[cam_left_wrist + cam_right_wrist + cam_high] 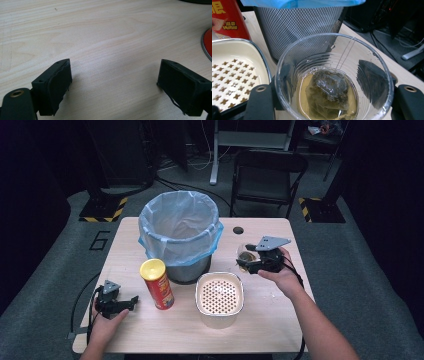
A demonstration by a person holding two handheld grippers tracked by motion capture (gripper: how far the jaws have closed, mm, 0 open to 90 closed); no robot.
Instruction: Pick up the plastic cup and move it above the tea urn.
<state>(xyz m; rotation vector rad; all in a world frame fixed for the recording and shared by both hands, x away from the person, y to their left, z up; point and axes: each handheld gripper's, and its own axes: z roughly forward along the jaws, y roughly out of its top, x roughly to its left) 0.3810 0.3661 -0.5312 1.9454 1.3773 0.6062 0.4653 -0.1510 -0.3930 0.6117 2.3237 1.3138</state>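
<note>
At the right of the high view the right tool (248, 262) is clamped on the plastic cup (333, 77) holding tea and a teabag (329, 93), so tilting could spill it on the table (280, 310); the left tool (131, 301) rests apart.

High view: fixed above the person's side, looks forward and down over the whole table (270, 320), far off. Left gripper view: sits low, faces bare tabletop, very close. Right gripper view: close on the plastic cup (334, 77), facing the mesh bin (299, 27) and red can (227, 20), both shared with the high view.
</note>
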